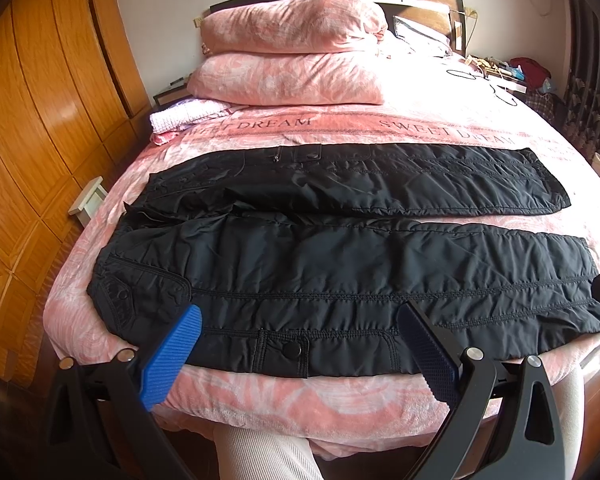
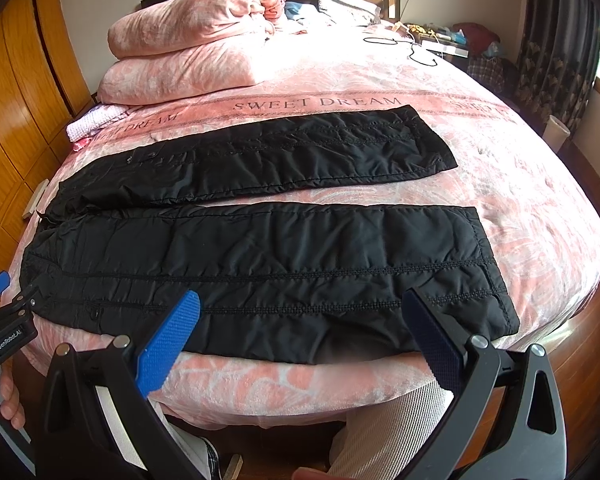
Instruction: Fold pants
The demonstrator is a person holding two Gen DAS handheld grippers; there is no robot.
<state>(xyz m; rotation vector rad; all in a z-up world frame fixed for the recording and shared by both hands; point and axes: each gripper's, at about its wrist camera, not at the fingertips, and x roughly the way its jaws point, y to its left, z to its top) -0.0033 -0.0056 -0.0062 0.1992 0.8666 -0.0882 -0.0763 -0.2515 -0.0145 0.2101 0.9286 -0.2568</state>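
Now, both sets of jaws spread wide and empty at the near hem of the pants.

Laid flat across the bed, long axis running crosswise to the fingers, waist left, cuffs right. Left gripper poised just short of the near leg by the snap pocket at the waist end; right gripper straddling the cuff end, nearer the hem there.

pants: black quilted cloth, faint sheen, stitched ribs
bedspread: pink plush cloth, matt, fuzzy
wardrobe: glossy orange wood, left
left gripper pads: ribbed blue plastic
arm bolts: shiny metal
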